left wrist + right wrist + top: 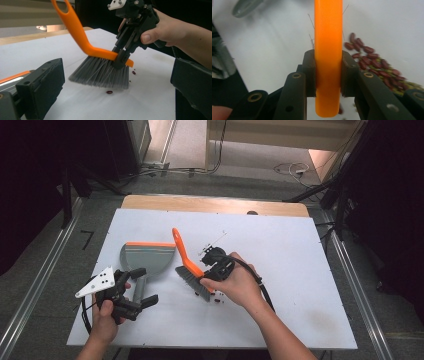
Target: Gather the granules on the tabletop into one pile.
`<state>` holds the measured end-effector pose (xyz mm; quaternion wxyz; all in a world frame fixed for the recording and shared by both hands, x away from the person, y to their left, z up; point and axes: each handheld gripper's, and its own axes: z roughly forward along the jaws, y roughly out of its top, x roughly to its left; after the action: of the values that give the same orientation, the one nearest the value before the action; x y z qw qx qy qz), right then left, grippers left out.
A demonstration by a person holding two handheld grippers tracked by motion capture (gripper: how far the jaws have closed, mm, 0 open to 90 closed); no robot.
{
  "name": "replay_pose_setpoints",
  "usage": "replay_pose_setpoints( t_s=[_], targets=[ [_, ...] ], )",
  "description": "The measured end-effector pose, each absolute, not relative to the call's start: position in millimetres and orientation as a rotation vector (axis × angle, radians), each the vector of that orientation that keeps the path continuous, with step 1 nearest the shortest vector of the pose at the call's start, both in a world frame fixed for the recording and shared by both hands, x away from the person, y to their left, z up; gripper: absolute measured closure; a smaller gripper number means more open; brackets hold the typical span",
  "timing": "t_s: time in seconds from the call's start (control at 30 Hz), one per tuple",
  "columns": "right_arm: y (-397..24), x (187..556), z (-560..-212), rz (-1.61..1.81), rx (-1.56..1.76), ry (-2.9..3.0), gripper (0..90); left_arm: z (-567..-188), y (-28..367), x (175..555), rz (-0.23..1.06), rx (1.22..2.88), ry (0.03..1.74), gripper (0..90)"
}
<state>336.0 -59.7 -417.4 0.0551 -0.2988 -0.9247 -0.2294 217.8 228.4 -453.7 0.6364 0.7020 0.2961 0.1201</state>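
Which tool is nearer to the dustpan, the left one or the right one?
Left. The left tool has the dustpan handle between its open jaws, not clearly gripping. The right tool is beside the pan, clamped on the orange brush.

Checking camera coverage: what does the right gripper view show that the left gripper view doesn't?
Right gripper view: a long pile of red beans on the white table, some greenish ones among them, and the pads pressed on both sides of the brush's orange back.

Left gripper view: the grey bristles, the handle's loop end, the right hand on its gripper, and just a couple of stray beans near the bristles.

Both: the brush clamped in the right gripper.
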Motion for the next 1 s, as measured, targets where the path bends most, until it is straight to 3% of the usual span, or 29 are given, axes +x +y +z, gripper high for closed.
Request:
replay_pose_setpoints(
  t_s=[0.23,0.53,1.0],
  targets=[
    [-53,345,-430,-0.625,-0.972,-2.771,68.4,-453,228,217,0.274,1.604,0.675,0.0],
    [-86,371,-434,-0.556,-1.095,-2.684,68.4,-454,227,218,0.275,1.609,0.676,0.0],
    [-124,379,-420,-0.587,-1.161,-2.700,68.4,-455,226,219,0.273,1.615,0.679,0.0]
  ],
)
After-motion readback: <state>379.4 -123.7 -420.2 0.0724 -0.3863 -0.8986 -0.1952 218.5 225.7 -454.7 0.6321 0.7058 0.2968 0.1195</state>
